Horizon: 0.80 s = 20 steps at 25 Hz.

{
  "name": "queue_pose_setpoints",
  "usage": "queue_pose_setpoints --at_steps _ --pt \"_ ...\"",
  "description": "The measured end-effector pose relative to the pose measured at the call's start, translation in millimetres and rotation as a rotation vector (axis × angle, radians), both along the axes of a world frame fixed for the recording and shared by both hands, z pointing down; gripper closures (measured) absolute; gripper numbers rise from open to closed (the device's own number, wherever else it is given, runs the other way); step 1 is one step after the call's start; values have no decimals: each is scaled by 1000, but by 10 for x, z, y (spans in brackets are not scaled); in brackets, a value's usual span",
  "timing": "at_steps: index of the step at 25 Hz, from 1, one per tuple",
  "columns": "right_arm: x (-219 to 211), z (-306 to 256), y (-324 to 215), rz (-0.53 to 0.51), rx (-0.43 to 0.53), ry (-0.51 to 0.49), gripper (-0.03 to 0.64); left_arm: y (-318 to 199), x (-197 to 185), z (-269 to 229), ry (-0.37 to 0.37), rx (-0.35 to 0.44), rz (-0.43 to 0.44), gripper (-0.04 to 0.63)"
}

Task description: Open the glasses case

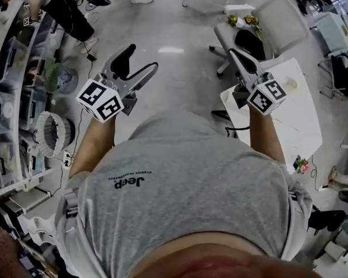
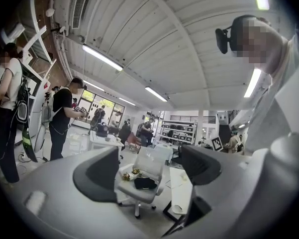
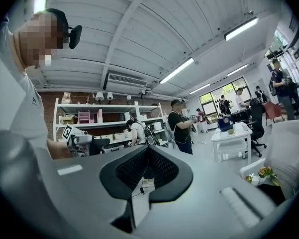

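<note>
Head view: the person's grey T-shirt (image 1: 185,196) fills the lower half of the frame and hides the floor beneath it. The left gripper (image 1: 142,58), upper left of centre, has black-padded fingers set wide apart and holds nothing. In the left gripper view only a distant chair shows through the gap. The right gripper (image 1: 232,52), right of centre, has its fingers closed tip to tip with nothing between them. A white office chair (image 1: 284,16) at upper right carries a dark item (image 1: 250,43) with soft edges on its seat, beside small yellow objects (image 1: 243,21). The item is too small to confirm as the glasses case, so its long axis and heading cannot be told. A white tabletop (image 1: 295,120) at right is partly hidden behind the right gripper.
</note>
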State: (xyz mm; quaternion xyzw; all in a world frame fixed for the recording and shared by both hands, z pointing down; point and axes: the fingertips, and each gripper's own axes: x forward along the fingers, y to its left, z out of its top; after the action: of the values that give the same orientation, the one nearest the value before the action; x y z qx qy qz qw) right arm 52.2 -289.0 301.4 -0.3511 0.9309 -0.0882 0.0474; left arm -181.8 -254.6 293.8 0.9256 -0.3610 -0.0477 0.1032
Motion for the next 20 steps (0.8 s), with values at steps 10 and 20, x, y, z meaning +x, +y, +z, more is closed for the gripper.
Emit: queue_pose_setpoints --at_steps 10,20 --pt "304 102 -1145 -2 -15 17 611 -1083 226 60 1 -29 -33 173" --pt "-259 -23 -1306 221 -20 60 611 -1590 -519 149 2 -36 142 173"
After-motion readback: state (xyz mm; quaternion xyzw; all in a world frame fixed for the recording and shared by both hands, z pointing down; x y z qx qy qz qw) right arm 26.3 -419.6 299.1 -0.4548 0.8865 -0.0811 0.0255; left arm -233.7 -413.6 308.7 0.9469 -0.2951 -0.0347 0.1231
